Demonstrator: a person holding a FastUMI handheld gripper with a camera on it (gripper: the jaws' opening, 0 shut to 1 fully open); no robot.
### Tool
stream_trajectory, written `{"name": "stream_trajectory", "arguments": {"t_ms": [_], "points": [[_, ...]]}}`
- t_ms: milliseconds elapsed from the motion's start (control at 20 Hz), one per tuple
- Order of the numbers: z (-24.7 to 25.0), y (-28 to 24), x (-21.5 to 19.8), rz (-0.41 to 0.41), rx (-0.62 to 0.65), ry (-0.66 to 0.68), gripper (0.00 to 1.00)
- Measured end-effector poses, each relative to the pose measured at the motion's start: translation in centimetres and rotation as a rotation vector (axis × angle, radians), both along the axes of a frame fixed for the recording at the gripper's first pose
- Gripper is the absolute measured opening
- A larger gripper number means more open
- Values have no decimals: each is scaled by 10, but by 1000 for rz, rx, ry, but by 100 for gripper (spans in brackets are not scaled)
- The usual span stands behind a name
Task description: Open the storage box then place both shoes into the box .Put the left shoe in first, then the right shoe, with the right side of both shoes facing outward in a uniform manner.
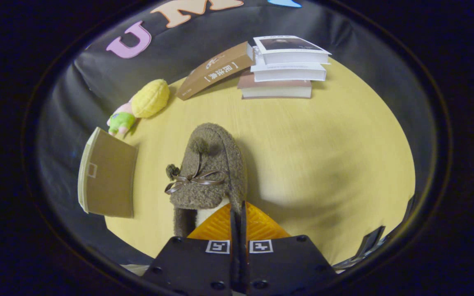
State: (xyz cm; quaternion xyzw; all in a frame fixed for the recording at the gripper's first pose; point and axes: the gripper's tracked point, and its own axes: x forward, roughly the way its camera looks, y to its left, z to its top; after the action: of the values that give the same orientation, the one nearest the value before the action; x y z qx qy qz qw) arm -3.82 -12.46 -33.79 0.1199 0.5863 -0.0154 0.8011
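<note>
My gripper (238, 213): one unit, two fingers, pointing forward and downward. Fingers drawn together, faces near-parallel, only a thin slit between them. Tips pinch the heel rim of the shoe (208, 172), one finger on either side of the collar edge. Body of the tool level, with no visible tilt to either side.

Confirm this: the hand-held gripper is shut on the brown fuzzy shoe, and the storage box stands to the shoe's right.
Wrong side. The gripper view shows the storage box left of the shoe; the hand-held gripper does appear shut on its heel edge.
</note>
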Motion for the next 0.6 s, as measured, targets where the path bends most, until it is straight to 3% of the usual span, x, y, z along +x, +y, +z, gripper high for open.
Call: {"name": "stream_trajectory", "arguments": {"t_ms": [350, 600], "points": [[54, 81, 20, 6, 72, -75, 3], [86, 155, 38, 62, 124, -120, 3]]}}
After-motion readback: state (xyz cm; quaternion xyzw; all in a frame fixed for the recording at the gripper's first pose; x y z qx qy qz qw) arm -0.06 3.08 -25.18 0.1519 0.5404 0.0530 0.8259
